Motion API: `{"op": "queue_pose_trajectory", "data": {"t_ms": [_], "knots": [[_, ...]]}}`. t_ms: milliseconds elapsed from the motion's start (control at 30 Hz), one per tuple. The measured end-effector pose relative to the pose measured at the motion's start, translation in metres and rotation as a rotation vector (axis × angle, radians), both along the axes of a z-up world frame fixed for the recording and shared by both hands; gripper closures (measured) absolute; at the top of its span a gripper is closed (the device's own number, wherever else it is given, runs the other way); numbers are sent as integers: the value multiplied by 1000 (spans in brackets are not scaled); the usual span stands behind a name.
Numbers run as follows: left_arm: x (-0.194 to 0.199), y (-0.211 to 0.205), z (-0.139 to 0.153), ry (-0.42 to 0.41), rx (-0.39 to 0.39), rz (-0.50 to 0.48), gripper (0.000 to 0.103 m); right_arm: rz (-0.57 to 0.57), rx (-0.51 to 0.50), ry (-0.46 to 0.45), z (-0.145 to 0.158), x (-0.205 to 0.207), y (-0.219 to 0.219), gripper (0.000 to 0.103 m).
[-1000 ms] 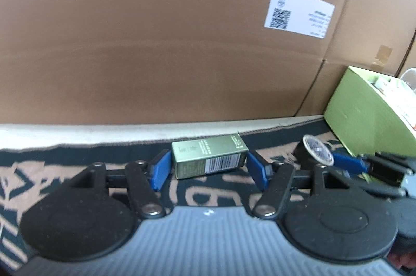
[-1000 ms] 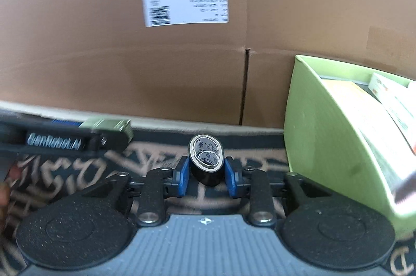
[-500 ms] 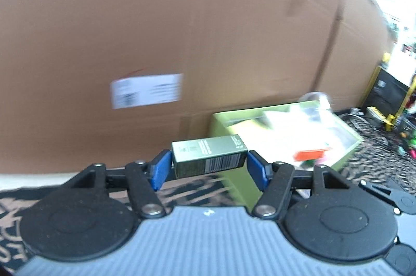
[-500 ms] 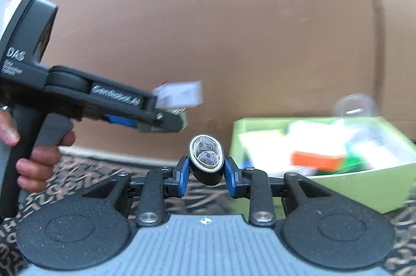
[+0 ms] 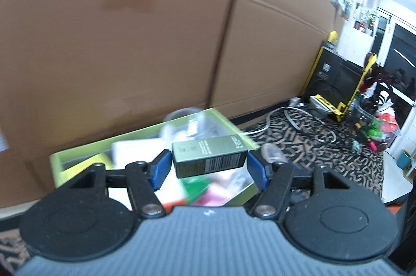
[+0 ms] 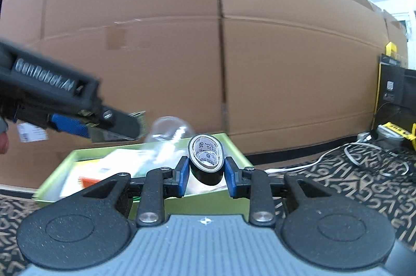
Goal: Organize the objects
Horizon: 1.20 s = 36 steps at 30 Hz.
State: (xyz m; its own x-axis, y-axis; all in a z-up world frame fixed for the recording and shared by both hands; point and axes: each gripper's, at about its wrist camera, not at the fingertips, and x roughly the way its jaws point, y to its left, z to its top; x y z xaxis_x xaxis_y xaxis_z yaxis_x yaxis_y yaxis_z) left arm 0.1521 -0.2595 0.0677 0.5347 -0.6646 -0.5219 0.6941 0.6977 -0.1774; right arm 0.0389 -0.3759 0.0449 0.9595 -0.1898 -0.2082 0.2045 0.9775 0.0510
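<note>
Left gripper clamps a rectangular olive carton; right gripper pinches a glossy black tape roll

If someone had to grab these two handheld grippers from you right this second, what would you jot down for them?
Left gripper: shut on a small olive-green cardboard carton with a barcode, held crosswise in the air over the light-green open bin.
Right gripper: shut on a black roll of tape with a white printed core, held up at the bin's near side.
The bin already holds blurred packets and a clear plastic item; it stands on the patterned carpet against the big brown cardboard box.
Done: both items picked up and brought to the bin.
Left: lower each into the bin, then open the jaws.
</note>
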Motion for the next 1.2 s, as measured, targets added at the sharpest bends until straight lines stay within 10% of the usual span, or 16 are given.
{"op": "queue_pose_trajectory", "data": {"t_ms": [300,433,1200], "knots": [[24,-65,-10,-29,23,21,38,-4,-20,2,-6,11,-20,70],[27,-60,-19,-53,2,69,0,-9,-26,-7,-10,9,-20,35],[-101,72,-11,-155,13,255,0,107,-71,82,10,-113,2,2]]}}
